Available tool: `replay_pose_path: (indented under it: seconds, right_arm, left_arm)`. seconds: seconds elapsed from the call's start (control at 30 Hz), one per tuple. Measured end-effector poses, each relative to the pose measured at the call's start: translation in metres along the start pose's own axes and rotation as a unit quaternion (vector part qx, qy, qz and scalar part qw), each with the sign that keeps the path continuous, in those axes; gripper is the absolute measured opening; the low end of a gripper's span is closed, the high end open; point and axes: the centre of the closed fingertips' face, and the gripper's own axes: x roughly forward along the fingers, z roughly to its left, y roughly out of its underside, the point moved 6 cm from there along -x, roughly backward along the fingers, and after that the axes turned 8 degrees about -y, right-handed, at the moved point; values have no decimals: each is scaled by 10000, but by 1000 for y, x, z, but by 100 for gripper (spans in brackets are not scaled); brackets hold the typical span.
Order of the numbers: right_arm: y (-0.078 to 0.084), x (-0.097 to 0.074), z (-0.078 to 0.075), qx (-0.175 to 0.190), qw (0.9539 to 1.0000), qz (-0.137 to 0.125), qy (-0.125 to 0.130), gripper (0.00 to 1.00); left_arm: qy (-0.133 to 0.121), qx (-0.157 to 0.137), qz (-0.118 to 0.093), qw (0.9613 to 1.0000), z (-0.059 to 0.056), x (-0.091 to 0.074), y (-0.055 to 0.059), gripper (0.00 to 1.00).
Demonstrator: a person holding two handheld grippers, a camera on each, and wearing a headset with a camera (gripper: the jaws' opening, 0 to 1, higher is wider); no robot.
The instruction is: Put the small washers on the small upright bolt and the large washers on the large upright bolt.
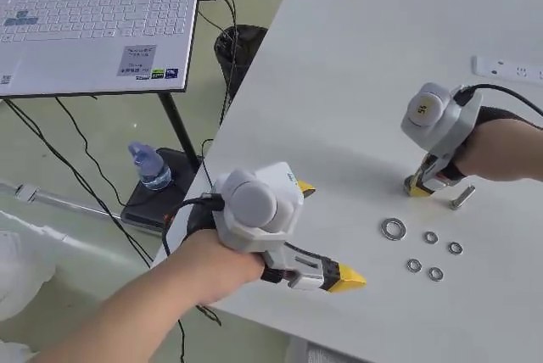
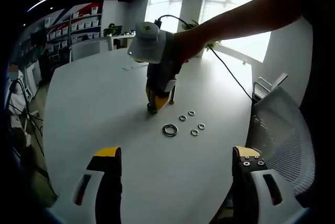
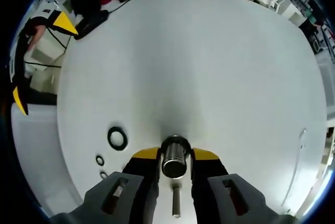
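Observation:
My right gripper (image 1: pixel 417 185) is shut on the large bolt (image 3: pixel 174 162), whose end rests on the white table (image 1: pixel 356 83). The small bolt (image 1: pixel 462 198) lies on its side just right of it. Nearer me lie one large washer (image 1: pixel 393 229) and several small washers (image 1: pixel 431 237), flat on the table. The large washer (image 3: pixel 117 138) lies left of the jaws in the right gripper view. My left gripper (image 1: pixel 327 232) is open with nothing in it, low over the table's near edge, left of the washers. From it, the large washer (image 2: pixel 169 130) lies ahead, with the right gripper (image 2: pixel 153 108) beyond.
A white power strip (image 1: pixel 507 69) lies at the table's far right. Off the table's left edge stand a laptop (image 1: pixel 93 24) on a stand and a water bottle (image 1: pixel 151 166) on the floor, with cables. A mesh chair (image 2: pixel 282 124) sits by the table.

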Motion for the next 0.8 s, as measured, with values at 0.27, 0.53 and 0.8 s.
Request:
replay_pose_path:
  seconds: [0.27,0.53,0.8]
  right_arm:
    - [0,0,0,15,10000,-22,2,23]
    - [-2,0,1,-59,10000,-40,-46,23]
    - [-5,-1,-1,-135,9998,-140,-5,34]
  left_arm:
    - [-13,9,21,10000,0,1,0,87]
    - [-4,13,16,10000,0,0,0,86]
    - [-3,11,-17,10000,-1,-1,-2,87]
